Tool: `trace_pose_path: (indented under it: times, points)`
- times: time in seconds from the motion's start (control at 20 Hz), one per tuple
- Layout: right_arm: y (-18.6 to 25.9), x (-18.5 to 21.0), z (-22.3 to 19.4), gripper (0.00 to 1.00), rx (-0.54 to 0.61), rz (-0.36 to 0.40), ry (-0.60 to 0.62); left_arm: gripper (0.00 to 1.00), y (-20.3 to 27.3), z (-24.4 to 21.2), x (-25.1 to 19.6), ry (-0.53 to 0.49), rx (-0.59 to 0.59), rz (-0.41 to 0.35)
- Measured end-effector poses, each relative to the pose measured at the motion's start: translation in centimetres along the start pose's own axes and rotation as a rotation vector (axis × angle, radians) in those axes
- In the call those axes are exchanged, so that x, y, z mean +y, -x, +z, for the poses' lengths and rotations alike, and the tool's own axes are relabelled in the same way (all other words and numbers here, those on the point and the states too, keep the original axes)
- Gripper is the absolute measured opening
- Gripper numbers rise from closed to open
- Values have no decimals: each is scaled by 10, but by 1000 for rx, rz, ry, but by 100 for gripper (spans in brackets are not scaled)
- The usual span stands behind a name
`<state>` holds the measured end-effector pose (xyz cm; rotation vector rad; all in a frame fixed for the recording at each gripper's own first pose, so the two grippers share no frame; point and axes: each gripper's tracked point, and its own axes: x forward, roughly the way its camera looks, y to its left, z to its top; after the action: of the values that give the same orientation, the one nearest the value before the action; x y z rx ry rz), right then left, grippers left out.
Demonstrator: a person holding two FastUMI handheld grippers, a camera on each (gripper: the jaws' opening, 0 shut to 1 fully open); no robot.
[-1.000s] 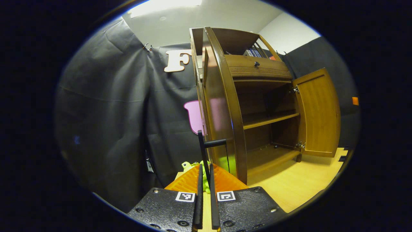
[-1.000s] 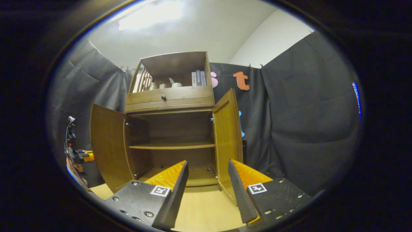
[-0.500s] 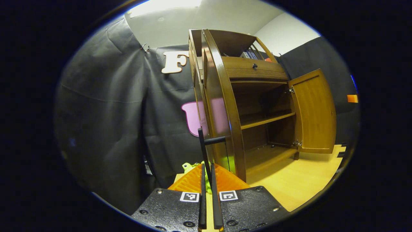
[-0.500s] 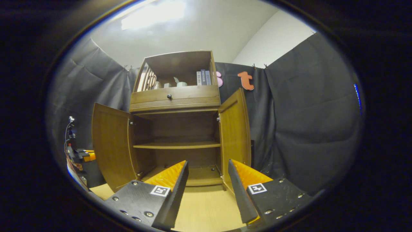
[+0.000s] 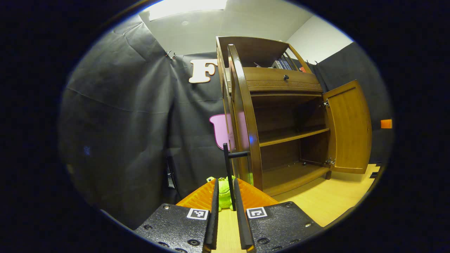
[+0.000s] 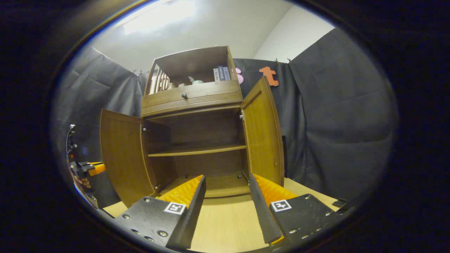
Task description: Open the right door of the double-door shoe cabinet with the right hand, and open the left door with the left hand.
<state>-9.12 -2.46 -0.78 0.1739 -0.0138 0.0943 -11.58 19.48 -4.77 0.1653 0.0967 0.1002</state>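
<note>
The shoe cabinet (image 5: pixel 281 116) stands on the desk (image 5: pixel 327 200) right of centre in your left gripper view, its left door (image 5: pixel 242 119) swung out edge-on toward you and its right door (image 5: pixel 348 128) open on the far right; your left gripper (image 5: pixel 225 196) has its fingers drawn close around the door's black handle (image 5: pixel 230 165), though you cannot tell if both press on it. In your right gripper view the cabinet faces you with both doors wide, and your right gripper (image 6: pixel 225 189) hangs before it, fingers spread and empty.

green toy (image 5: pixel 223 193) partly hidden behind claw fingers
</note>
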Motion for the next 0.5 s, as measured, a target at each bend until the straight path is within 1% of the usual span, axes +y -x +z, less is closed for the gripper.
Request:
trace_pose_path:
  times: [0.15,0.2,0.25,0.35,0.4,0.5]
  points:
    - [-4,-4,-5,74,6,0,-22,30,1,1,0,72,24,19]
    - [-5,-2,-7,74,12,8,-28,30,2,3,5,98,27,41]
    - [-7,0,-10,74,19,17,-30,27,2,4,8,119,27,62]
    - [-9,0,-14,74,28,34,-24,31,8,8,16,143,25,117]
    - [-10,0,-16,74,35,43,-17,31,12,9,15,150,28,127]
    - [-14,-2,-19,74,39,49,-7,52,19,11,4,171,37,119]
